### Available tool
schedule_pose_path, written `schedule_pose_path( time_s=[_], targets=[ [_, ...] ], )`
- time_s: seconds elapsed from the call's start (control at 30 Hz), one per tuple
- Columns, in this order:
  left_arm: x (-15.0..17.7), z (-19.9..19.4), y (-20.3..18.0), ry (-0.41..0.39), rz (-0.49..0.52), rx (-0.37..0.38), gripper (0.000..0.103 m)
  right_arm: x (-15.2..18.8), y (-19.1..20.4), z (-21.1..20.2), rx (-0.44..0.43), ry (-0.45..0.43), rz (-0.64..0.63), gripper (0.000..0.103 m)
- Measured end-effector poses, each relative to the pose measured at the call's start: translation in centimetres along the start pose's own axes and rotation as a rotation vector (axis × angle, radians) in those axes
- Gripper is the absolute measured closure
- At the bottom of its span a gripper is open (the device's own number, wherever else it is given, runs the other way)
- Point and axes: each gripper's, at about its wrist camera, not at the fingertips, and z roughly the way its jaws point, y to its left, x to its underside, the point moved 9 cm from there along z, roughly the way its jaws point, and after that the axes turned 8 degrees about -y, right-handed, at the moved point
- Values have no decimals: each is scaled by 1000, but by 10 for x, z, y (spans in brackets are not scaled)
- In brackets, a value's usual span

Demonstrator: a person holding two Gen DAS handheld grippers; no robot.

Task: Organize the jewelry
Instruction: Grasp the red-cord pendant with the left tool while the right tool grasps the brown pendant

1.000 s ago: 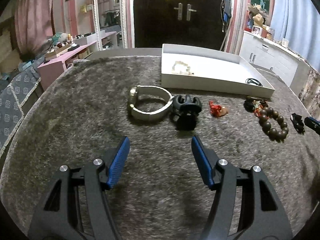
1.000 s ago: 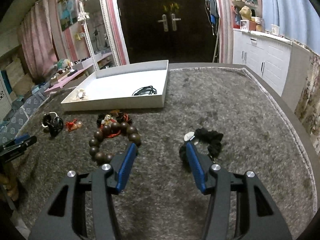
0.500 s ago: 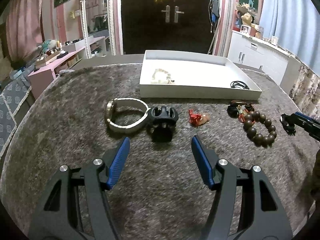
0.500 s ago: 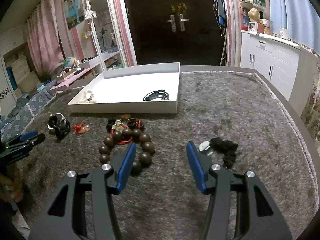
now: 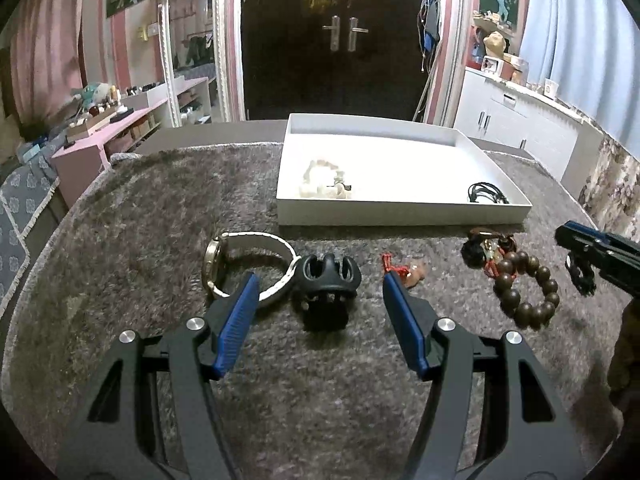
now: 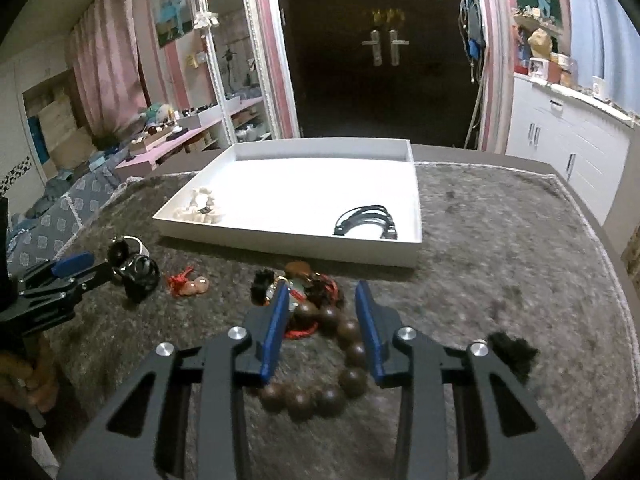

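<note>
Jewelry lies strung out in a loose row on the grey plush cloth [image 5: 132, 216], just in front of the white tray [image 6: 400, 258] — a layout that makes sense for sorting, since each piece can be lifted and dropped over the low near wall without reaching across anything. Two pieces are already inside: a pale bead bracelet [image 5: 324, 184] toward the tray's left and a coil of black cord [image 6: 366, 220] near its right front corner.

The right gripper [image 6: 322, 304] sits over the wooden bead bracelet [image 6: 340, 360], its blue pads straddling the top of the loop where the red cord and small charms gather. Its jaws are closing, with the beads between them, though the pads do not seem to be pressing on anything yet (motion blur makes the contact hard to judge). Gripping at the knotted end is sensible: the bulk there gives the pads something to bite. A black hair tie [image 6: 514, 354] lies just to the right of this gripper, untouched.

The left gripper [image 5: 318, 284] hangs above the cloth with its jaws well apart and empty, lined up on the black claw clip [image 5: 330, 284], which stands between the white-strapped watch [image 5: 244, 266] and a small red-corded charm [image 5: 404, 272]. I judge the clip its likely target — the wide opening suits the clip's bulk.
</note>
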Motion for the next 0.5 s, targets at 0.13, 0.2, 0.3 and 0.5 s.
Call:
schedule_pose_path(
  time_s=[0.13,0.2,0.3,0.5],
  targets=[
    [-2,9,1,8,1,-3,39,-2,7,20,-11,29,-6,76],
    [-2,13,0,10,1,2,39,-1,9,30,-13,48,-8,77],
    [-2,18,0,13,2,9,39,2,11,40,-9,69,-15,79],
    [0,26,-2,21,-2,23,39,7,10,55,14,106,-26,83]
  ],
)
